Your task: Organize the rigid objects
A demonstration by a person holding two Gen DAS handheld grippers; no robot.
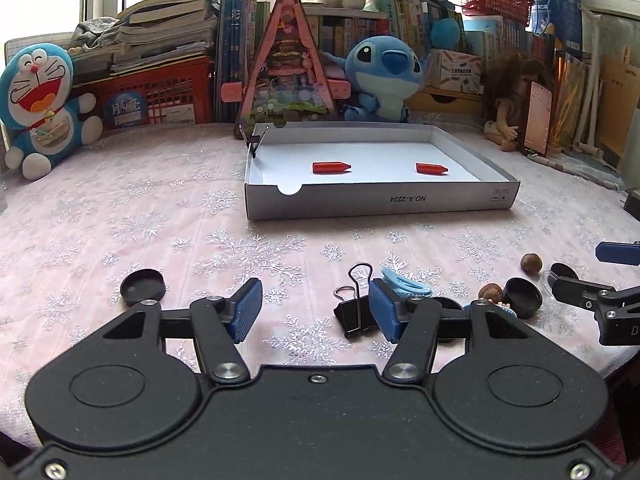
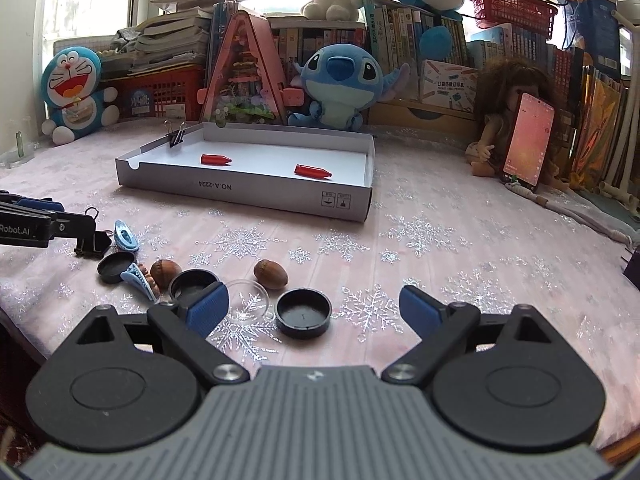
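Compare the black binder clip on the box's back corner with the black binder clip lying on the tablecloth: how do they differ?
The black binder clip on the grey cardboard box corner is clamped onto the wall, standing upright with its wire handles splayed. The black binder clip on the tablecloth grips nothing and lies loose beside the left gripper, close to its right finger. The first already sits at the box; the second is outside it. Both are black with silver wire handles.

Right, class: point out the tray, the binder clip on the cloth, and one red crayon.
tray (image 1: 380,202): left wrist view, front wall.
binder clip (image 1: 354,318): left wrist view, black body.
red crayon (image 2: 216,159): right wrist view, barrel.
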